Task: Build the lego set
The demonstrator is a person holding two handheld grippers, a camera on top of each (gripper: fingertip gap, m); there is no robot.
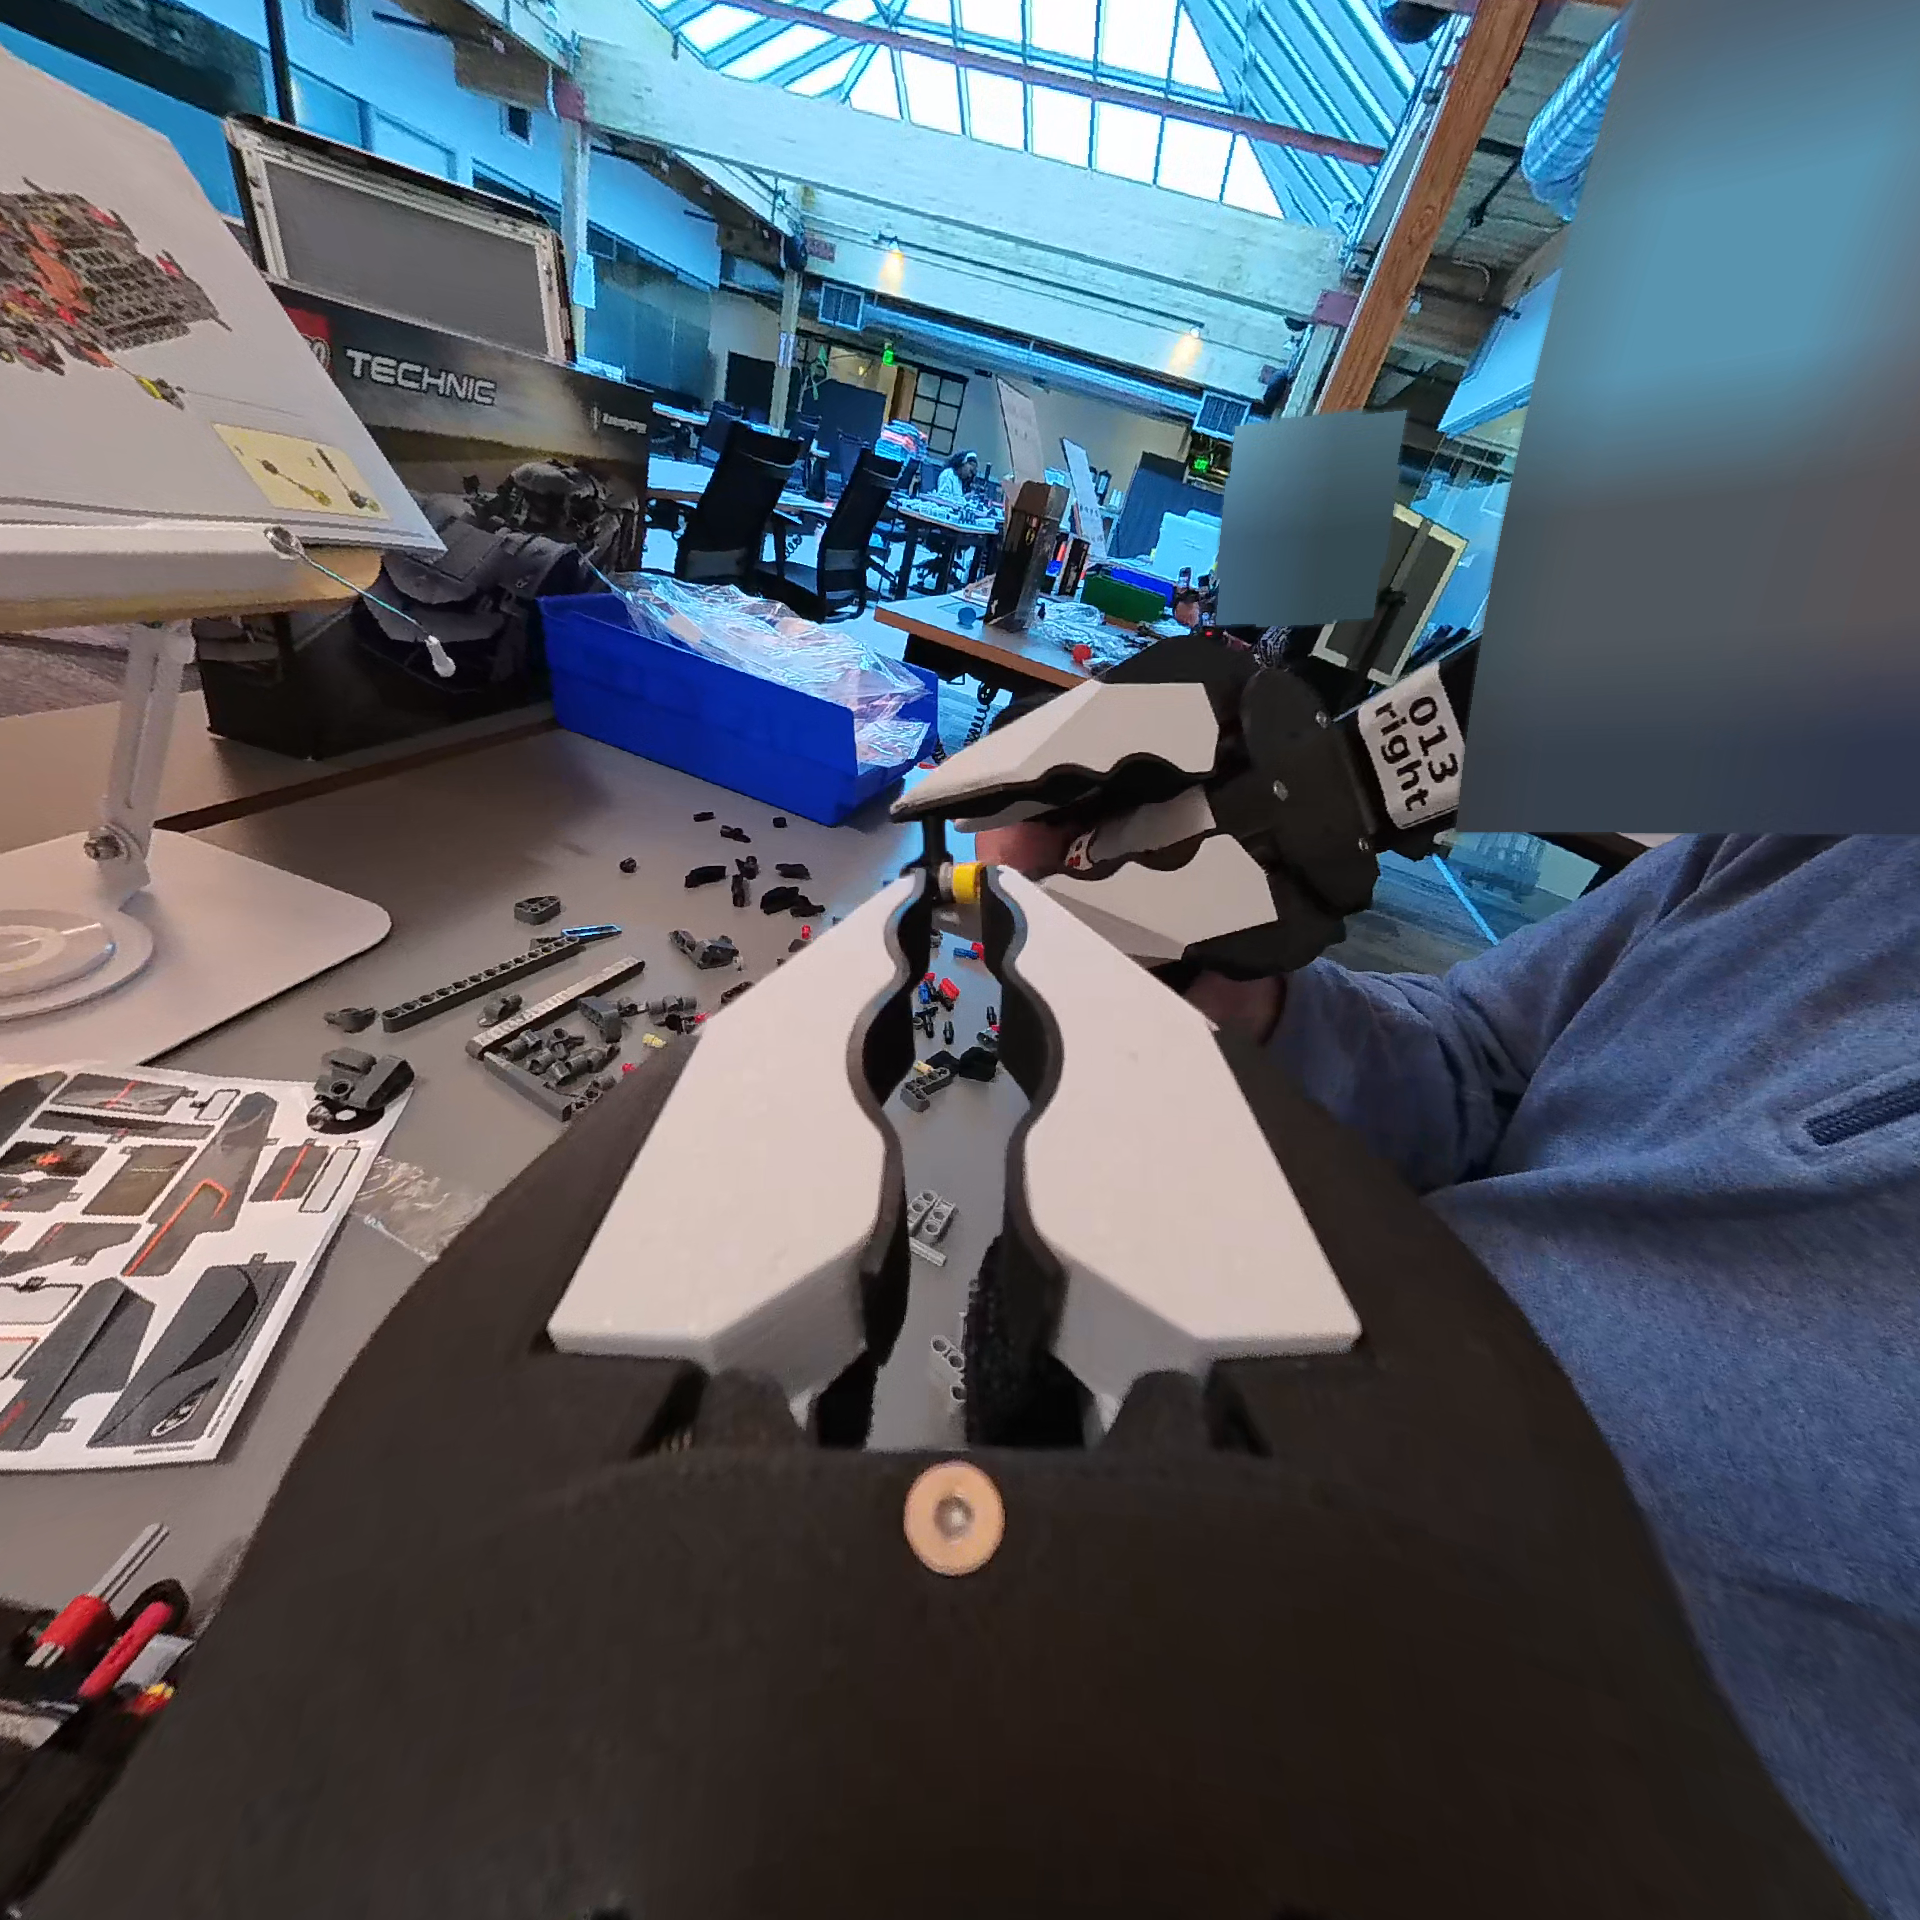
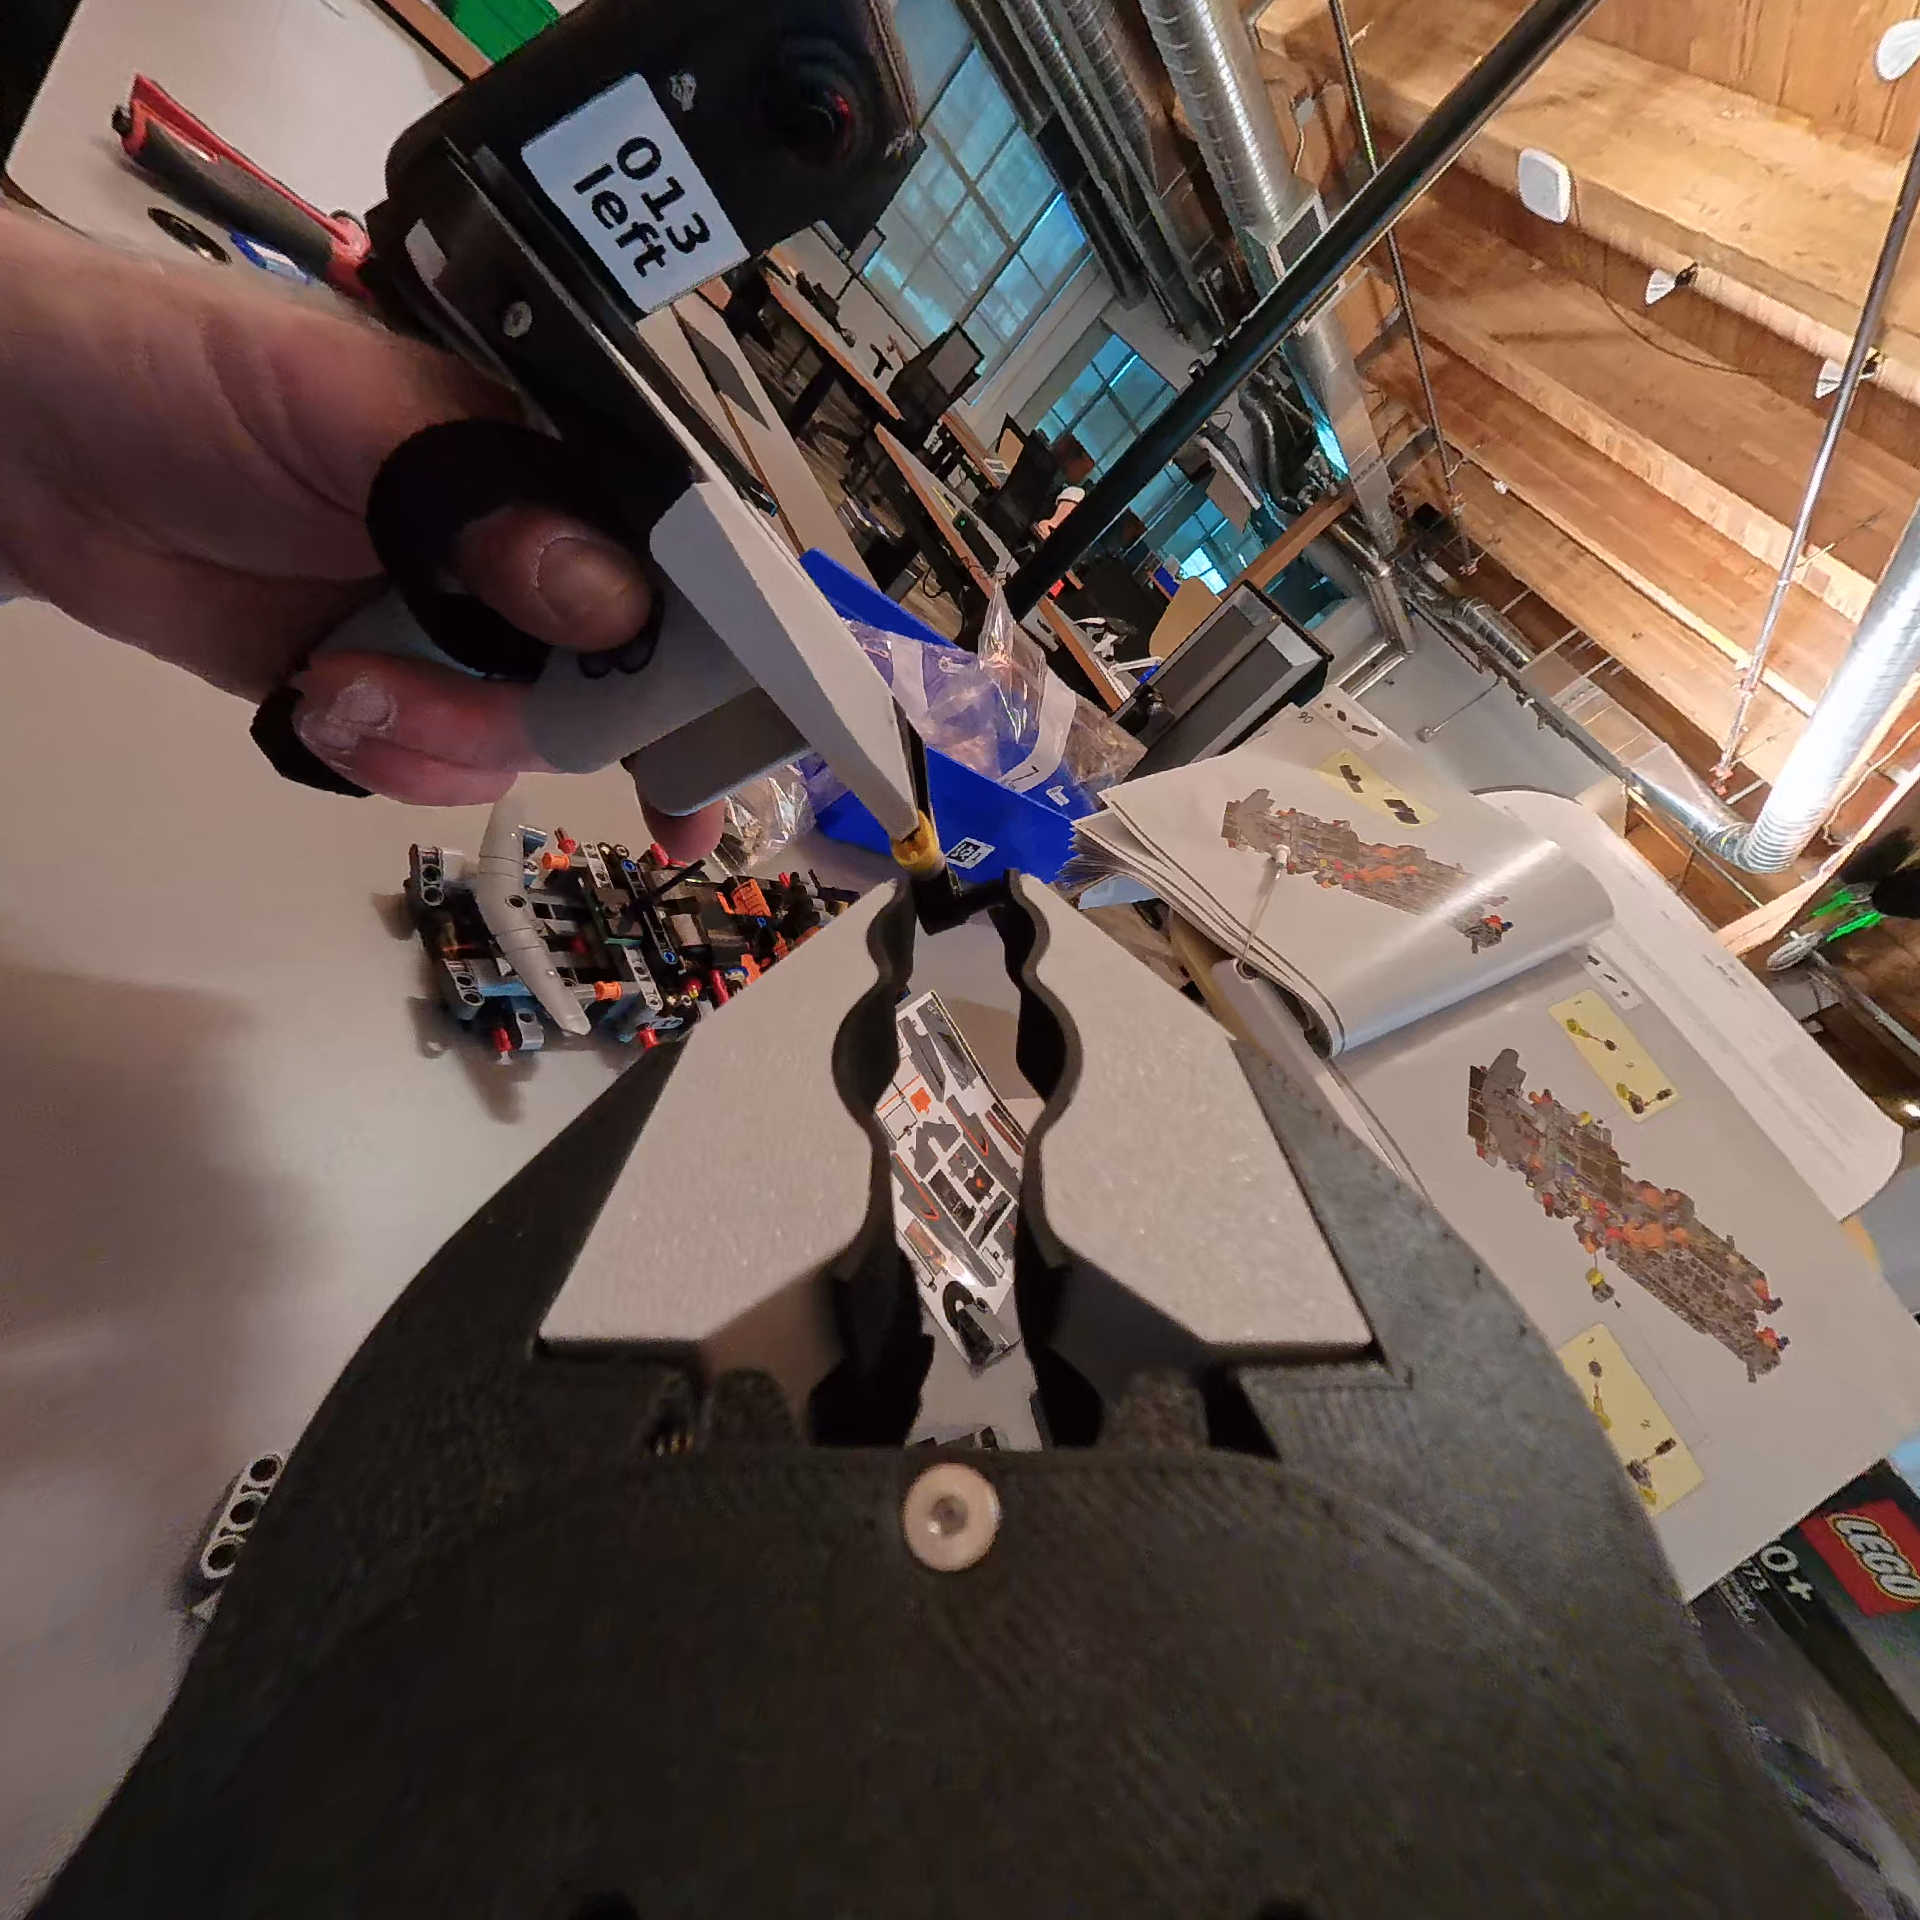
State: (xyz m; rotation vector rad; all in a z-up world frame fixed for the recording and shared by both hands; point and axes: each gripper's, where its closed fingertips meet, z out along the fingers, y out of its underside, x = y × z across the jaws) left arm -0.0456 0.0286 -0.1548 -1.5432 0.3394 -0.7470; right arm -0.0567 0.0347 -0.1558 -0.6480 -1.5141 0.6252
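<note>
Lego bush [image 1: 964, 882], yellow, pinched at the left tool [image 1: 958, 883] tips; light, hard, slippery.
Right tool [image 2: 954, 902] is nearly closed on a black piece [image 2: 943, 906]; grip each by its sides.

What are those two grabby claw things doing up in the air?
A person is building a Lego set with two hand-held grippers. The left gripper pinches a small yellow piece in its jaws, above the table. The right gripper holds a black piece against it, joining them. The half-built model waits on the table.
</note>
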